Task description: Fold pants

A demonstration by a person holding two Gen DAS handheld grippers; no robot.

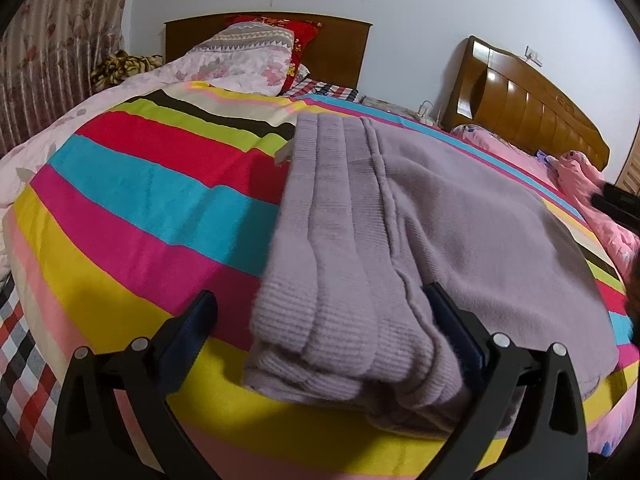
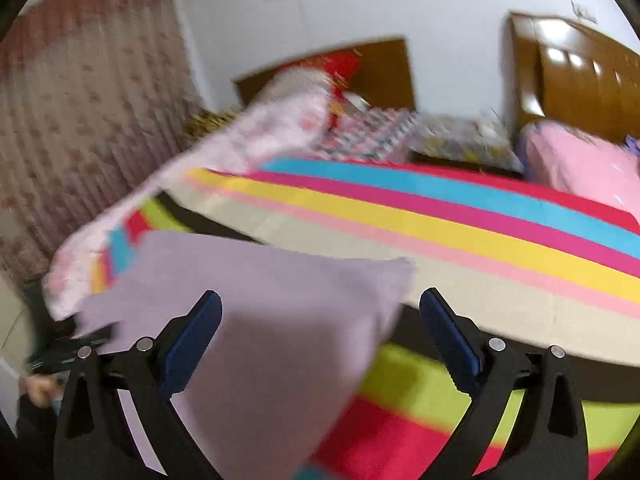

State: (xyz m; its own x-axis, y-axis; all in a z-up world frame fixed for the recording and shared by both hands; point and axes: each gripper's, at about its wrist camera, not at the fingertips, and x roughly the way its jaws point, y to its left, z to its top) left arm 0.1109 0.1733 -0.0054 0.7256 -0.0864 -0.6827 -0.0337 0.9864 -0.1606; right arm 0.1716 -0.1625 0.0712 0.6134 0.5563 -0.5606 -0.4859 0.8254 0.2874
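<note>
Left wrist view: folded lilac pants (image 1: 420, 240) are seen laid on a rainbow-striped bedspread (image 1: 140, 208), filling the frame from the centre out to 4 o'clock. Their ribbed cuffs (image 1: 340, 344) are stacked in layers at 6 o'clock, nearest the camera. The left gripper (image 1: 320, 312) is held with its fingers spread wide apart; the stacked cuffs lie between them, the right pad (image 1: 452, 320) is pressed against the fabric edge, and the left pad (image 1: 192, 324) is kept clear above the bedspread. A floral quilt (image 1: 240, 60) is piled at 11 o'clock before a dark headboard (image 1: 340, 52), and a glossy wooden headboard (image 1: 528, 108) is seen at 2 o'clock. A patterned curtain (image 1: 60, 40) is hung at 10 o'clock.

Right wrist view, blurred by motion: the right gripper (image 2: 320, 320) is shown with its fingers spread apart and nothing clamped. A lilac panel of the pants (image 2: 260, 320) is seen across the frame from 9 o'clock to 6 o'clock, passing between the fingers; whether it is touched by them cannot be told. The striped bedspread (image 2: 460, 232) is stretched from the centre to 3 o'clock, with a pink pillow (image 2: 580, 160) at 2 o'clock.
</note>
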